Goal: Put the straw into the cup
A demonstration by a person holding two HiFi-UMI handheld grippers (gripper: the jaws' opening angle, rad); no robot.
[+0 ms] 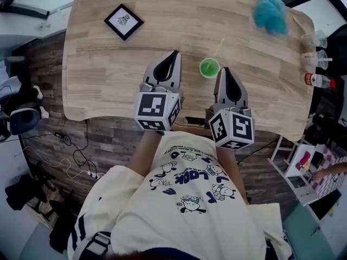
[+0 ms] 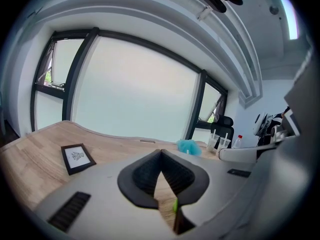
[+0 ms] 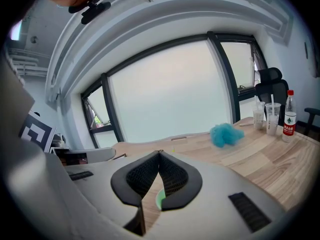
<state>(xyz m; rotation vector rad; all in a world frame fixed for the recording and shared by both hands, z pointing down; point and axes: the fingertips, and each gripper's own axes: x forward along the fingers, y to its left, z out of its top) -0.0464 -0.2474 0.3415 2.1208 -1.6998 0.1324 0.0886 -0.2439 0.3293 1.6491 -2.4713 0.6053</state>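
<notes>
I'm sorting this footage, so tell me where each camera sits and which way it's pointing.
Head view: on the person's head, looking steeply down at the table; shows their shirt, the left hand-held gripper and the right hand-held gripper.
Left gripper view: on the left hand-held gripper, looking along its shut jaws across the table to the window.
Right gripper view: on the right hand-held gripper, along its shut jaws; the green cup peeks through.
Shared: all three show the blue fluffy ball.

Wooden table (image 1: pixel 97 83): cup (image 1: pixel 209 68), frame (image 1: pixel 123 21), blue puff (image 1: pixel 270 15)
</notes>
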